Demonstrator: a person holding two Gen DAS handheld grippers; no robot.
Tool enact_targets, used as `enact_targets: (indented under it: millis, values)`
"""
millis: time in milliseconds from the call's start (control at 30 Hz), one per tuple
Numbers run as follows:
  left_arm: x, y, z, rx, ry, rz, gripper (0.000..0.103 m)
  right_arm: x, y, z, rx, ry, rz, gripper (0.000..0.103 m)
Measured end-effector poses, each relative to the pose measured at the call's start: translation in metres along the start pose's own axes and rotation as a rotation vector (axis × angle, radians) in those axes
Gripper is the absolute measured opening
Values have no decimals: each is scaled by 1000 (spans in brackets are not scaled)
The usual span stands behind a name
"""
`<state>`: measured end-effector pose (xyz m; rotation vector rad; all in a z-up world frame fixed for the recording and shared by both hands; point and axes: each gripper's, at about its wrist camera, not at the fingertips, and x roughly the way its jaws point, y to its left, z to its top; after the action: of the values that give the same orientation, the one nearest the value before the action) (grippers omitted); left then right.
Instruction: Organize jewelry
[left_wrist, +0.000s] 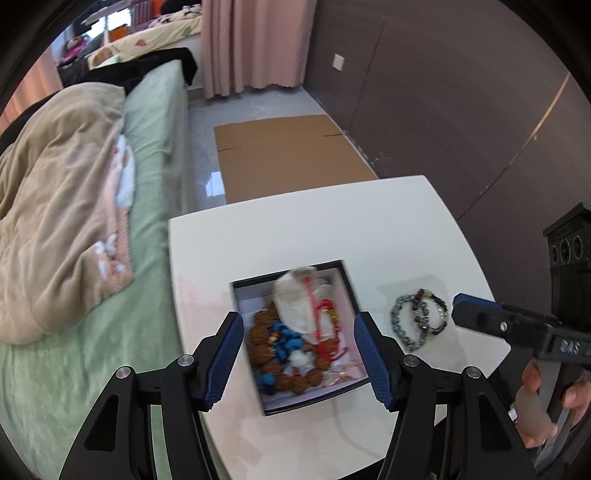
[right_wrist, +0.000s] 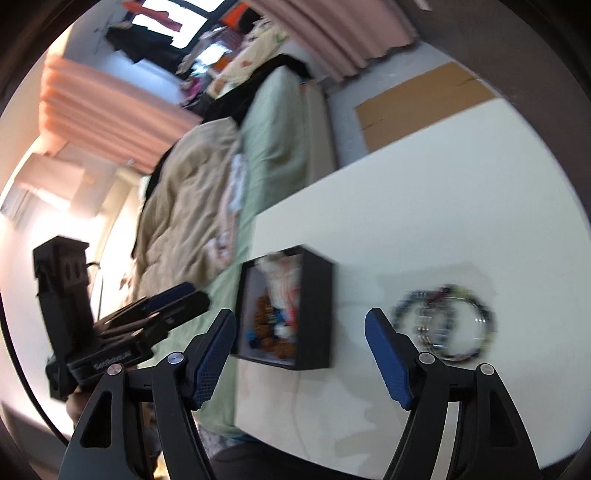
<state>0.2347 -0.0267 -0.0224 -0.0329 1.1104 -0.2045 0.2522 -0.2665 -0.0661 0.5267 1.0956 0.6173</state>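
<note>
Hovering with its fingers spread apart and empty, the left hand-held gripper (left_wrist: 299, 354) sits directly above the black jewelry box (left_wrist: 295, 334), which already holds brown bead strings and a white pouch. The right hand-held gripper (right_wrist: 301, 356), likewise apart and empty, has the loose beaded bracelets (right_wrist: 443, 325) on the tabletop (right_wrist: 424, 206) just ahead to its right. Overlapped and thin, they could slip or snag together if pinched off-centre.

Left claw (left_wrist: 299, 360) spread wide, empty; right claw (right_wrist: 301, 354) likewise.
</note>
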Motion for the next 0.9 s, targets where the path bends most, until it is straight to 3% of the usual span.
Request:
enact_targets:
  millis: [100,600,900]
  values:
    - [4,-16,4,23,7,-14,63,-15,-20,2,40,-6,-70,73]
    - [45,-90,7,110,82,-74,63,-50,-95,0,246,2,-148,73]
    - [79,-125,8,135,161,-69,35,-62,-113,0,322,-19,-139,73]
